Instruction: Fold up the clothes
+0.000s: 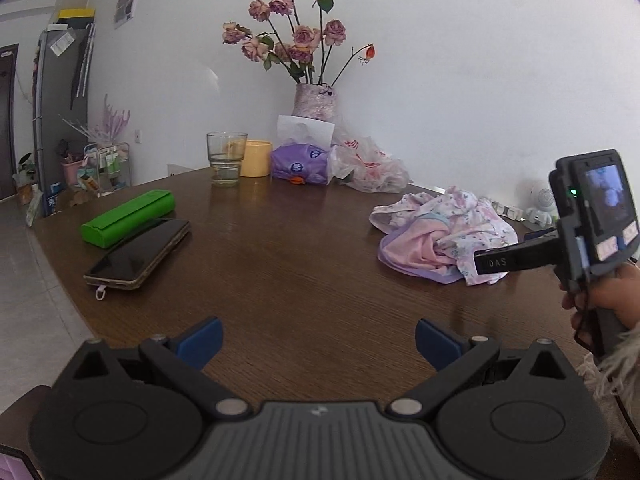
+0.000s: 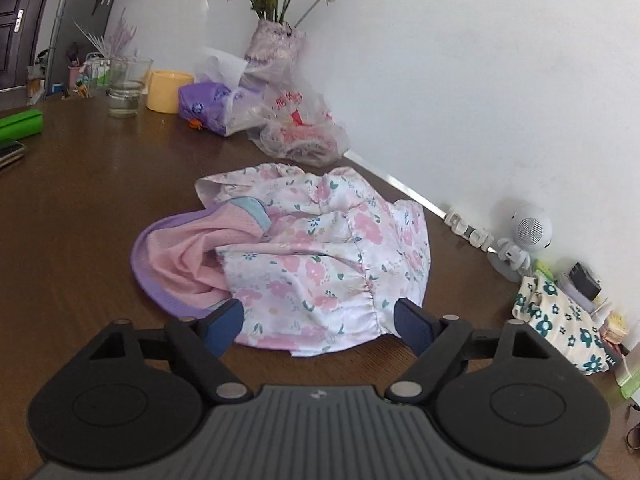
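Right wrist view shows the right gripper [image 2: 318, 326] spread wide with nothing in it, its blue pads sitting either side of the near hem of the clothes [image 2: 288, 252]. That pile is a crumpled heap on the table [image 2: 80, 184]: a floral piece on top, and a pink one [image 2: 180, 258] with purple trim tucked under its left side. The left gripper [image 1: 318, 340] is wide open too, holding nothing, over bare wood well to the left of the heap.

So I'd say we're at the very start, just picking a garment. My tip: don't grab the middle of the bunch, you'd likely lift both pieces together. Go for the floral's gathered hem nearest the pads, pinch a single layer, and peel it off the pink one. Then bring the left one over for another corner so it can be spread flat. The middle of the table looks like the roomiest spot; the phone [image 1: 138, 254] and green case [image 1: 128, 218] are off to the left.
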`<state>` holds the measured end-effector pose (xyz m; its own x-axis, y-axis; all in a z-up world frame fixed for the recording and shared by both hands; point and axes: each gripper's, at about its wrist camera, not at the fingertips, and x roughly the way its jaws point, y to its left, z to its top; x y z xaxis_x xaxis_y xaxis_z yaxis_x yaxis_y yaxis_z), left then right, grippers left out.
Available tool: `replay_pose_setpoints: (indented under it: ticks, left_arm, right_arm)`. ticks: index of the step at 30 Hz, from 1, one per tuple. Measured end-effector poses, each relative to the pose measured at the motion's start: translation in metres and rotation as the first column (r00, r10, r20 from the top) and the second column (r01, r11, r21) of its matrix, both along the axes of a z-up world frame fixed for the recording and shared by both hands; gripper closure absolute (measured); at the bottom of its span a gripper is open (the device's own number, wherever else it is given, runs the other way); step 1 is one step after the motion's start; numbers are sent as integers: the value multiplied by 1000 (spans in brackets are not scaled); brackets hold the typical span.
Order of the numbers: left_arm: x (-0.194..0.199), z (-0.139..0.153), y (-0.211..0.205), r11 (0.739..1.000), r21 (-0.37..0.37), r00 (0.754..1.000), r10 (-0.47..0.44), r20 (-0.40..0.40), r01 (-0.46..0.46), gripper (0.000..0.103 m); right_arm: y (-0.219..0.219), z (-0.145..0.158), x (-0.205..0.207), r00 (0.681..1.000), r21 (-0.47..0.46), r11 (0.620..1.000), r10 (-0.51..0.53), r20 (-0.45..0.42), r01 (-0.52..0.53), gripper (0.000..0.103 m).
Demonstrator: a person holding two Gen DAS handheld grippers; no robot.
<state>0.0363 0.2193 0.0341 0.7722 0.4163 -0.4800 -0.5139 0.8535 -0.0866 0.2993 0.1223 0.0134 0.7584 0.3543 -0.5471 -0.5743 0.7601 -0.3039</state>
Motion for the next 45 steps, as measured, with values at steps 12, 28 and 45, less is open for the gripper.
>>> replay_pose_setpoints:
  ticks: [12, 28, 45]
  left_arm:
    - [24, -1, -15, 995, -16, 995, -98, 9, 98, 0]
    - [57, -4, -114, 930, 61, 931, -358, -70, 363, 0]
    - [174, 27, -105, 856, 224, 882, -432, -187, 466, 0]
  right_arm:
    - [-119, 55, 1, 998, 294, 954, -56, -42, 66, 102]
    - [-405, 10, -89, 822, 315, 773, -435, -369, 550, 101]
    - [-400, 33, -115, 870, 332, 819, -360, -337, 468, 38]
